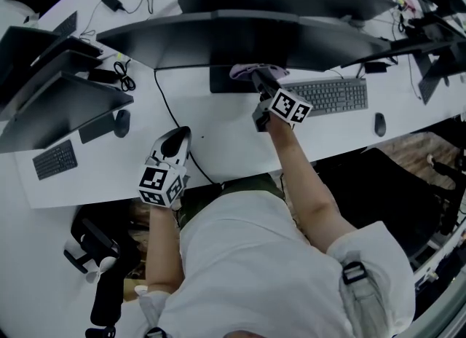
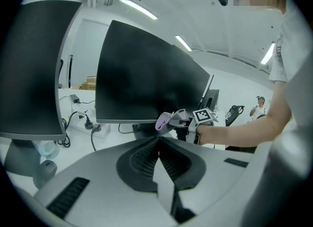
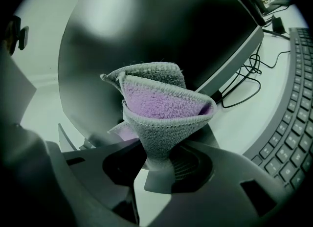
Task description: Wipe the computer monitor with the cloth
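The wide curved black monitor stands mid-desk; its dark screen fills the right gripper view and also shows in the left gripper view. My right gripper is shut on a grey-edged purple cloth, bunched up just before the screen's lower part, above the stand. From the left gripper view the cloth hangs at the monitor's lower edge. My left gripper rests low over the white desk, left of the monitor stand, jaws shut on nothing.
A grey keyboard and a mouse lie right of the stand. More monitors, a dark keyboard and a mouse sit at the left. A black cable crosses the desk. A black chair stands at right.
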`<state>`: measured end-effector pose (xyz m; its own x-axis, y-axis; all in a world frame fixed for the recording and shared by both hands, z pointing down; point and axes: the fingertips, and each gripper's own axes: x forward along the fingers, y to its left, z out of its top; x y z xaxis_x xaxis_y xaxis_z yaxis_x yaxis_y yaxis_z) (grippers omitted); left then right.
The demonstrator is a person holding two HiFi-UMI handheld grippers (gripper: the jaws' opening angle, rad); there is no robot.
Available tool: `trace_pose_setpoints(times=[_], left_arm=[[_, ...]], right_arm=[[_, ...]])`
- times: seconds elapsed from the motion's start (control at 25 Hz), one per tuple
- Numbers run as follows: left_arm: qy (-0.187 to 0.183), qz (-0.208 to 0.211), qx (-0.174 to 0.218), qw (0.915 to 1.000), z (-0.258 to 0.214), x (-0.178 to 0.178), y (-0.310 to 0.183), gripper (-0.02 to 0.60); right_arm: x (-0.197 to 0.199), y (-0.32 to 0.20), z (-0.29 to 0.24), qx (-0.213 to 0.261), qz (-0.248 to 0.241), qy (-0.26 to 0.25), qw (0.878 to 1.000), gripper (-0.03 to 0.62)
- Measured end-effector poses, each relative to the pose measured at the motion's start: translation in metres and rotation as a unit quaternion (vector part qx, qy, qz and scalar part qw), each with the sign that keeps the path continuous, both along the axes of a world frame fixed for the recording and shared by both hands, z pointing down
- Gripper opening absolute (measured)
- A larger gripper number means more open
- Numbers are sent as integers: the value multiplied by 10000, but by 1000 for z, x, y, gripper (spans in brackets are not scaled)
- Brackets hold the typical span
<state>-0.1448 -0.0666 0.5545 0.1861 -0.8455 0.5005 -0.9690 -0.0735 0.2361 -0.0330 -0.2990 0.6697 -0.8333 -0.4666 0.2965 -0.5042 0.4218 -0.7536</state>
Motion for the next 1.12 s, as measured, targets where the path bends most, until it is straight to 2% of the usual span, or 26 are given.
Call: trace_pose_setpoints(times=[1.12], left_arm=[[154, -433, 101, 9989, 5, -93, 68, 3]], right_arm=[[-137, 59, -5, -256, -387, -196, 9987, 137]])
